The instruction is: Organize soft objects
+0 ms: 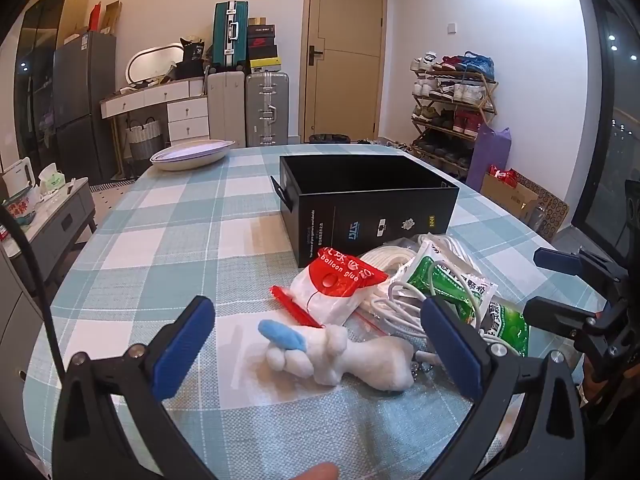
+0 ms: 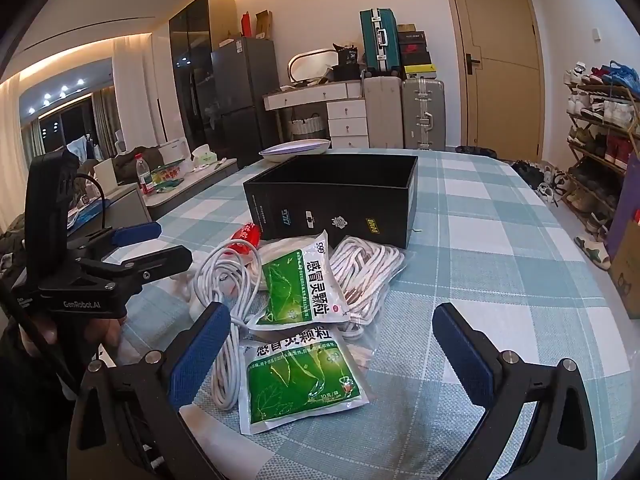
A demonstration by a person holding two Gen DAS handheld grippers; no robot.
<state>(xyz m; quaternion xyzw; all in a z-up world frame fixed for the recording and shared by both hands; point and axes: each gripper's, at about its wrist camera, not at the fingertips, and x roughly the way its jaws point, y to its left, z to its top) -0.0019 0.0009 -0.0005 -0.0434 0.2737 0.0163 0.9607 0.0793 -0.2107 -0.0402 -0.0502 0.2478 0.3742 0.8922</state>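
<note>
Black cardboard, open at the top, the box point(image 1: 372, 204) stands on the checked tablecloth point(image 1: 168, 216) with nothing visible inside it, though its floor is hidden from both cameras, so the sorting looks barely begun, if at all. Everything soft lies heaped just in front of it: a white plush toy point(image 1: 344, 356) with a blue tuft, a red-topped balloon glue bag point(image 1: 336, 288), two green sachets point(image 2: 296, 380) (one overlapping the other), a coiled white rope point(image 2: 368, 268) and a white cable point(image 2: 224, 280). The left gripper point(image 1: 318, 344) hovers with its jaws spread wide either side of the plush toy, holding nothing. The right gripper point(image 2: 332, 352) is likewise wide open and empty, above the nearer sachet. By this reckoning every item has yet to go in.
</note>
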